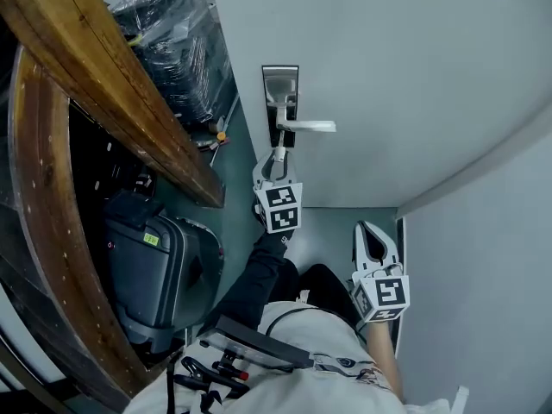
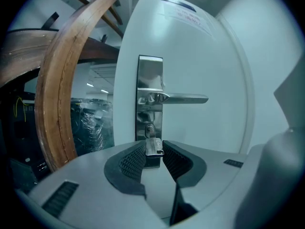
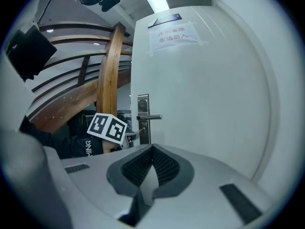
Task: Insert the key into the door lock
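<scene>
A white door carries a silver lock plate with a lever handle; the plate also shows in the head view. My left gripper is shut on a silver key, held right at the keyhole below the handle. In the head view the left gripper points up at the plate. My right gripper hangs lower right, away from the door, its jaws closed together on nothing. From the right gripper view the lock plate is small and far.
A curved wooden railing runs along the left. A dark suitcase stands below it, and plastic-wrapped goods lie beyond. A paper notice is taped high on the door. A wall closes the right side.
</scene>
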`<state>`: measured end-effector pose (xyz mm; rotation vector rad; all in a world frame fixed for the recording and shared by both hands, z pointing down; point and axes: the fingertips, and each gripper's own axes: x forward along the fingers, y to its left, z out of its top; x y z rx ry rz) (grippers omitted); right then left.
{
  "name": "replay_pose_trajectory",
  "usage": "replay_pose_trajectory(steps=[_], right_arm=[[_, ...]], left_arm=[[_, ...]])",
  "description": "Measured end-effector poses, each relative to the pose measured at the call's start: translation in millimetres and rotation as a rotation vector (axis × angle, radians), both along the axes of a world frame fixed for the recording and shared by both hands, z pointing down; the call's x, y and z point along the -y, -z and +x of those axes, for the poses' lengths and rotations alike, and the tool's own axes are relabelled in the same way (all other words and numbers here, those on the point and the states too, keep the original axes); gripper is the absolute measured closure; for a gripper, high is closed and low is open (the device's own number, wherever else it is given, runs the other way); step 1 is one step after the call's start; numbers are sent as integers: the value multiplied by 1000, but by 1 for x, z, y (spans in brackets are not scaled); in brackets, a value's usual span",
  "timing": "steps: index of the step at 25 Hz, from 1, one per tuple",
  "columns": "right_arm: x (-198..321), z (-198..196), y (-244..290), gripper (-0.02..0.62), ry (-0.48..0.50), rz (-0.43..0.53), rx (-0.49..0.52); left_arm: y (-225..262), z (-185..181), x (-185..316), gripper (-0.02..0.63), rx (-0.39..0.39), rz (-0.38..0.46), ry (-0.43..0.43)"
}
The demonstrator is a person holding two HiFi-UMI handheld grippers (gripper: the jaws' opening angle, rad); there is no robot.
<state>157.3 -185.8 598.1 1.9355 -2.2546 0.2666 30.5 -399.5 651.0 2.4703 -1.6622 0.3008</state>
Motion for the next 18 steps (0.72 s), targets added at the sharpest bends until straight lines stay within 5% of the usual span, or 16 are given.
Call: replay_pose_trajectory(steps=[18], right_arm=[[16,4,-11,589,4,-5,21]], left_arm=[[-4,4,17,489,23,-31,15]])
